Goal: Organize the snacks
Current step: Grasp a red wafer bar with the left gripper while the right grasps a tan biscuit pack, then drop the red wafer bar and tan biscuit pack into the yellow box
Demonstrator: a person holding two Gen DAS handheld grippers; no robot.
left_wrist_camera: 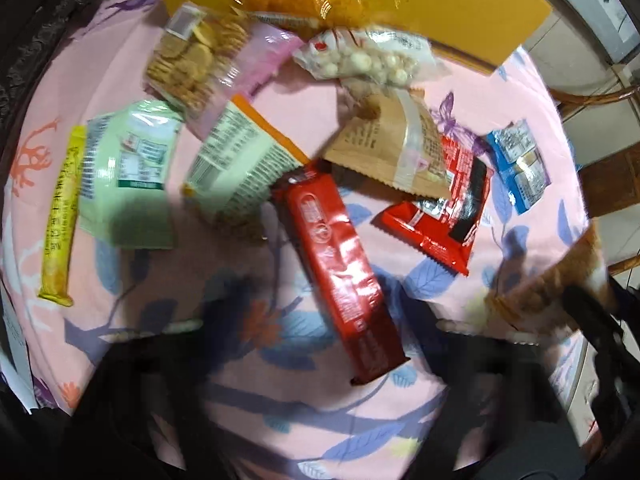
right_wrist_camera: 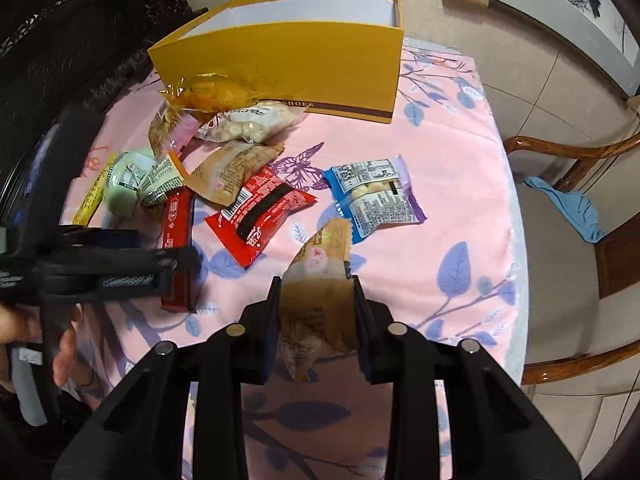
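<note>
a: on the pink floral cloth (right_wrist_camera: pixel 440 184), some ten packets are counted loose. item: yellow box (right_wrist_camera: pixel 320 60), open, no snack seen inside; its floor is hidden. sorting is judged barely begun.

b: item: tan packet (right_wrist_camera: pixel 320 280). location?

a: raised off the cloth, pinched between the pads of the right gripper (right_wrist_camera: pixel 316 284), well short of the box.

b: left gripper (right_wrist_camera: pixel 176 268)?

a: hovers over the long red bar (left_wrist_camera: pixel 340 264), which is not yet held. whether its jaws are spread cannot be told; blurred.

b: remaining?

a: red packet (right_wrist_camera: pixel 260 212), blue packet (right_wrist_camera: pixel 376 196), green packet (left_wrist_camera: pixel 128 176), yellow stick (left_wrist_camera: pixel 60 220), others heaped by the box.
</note>
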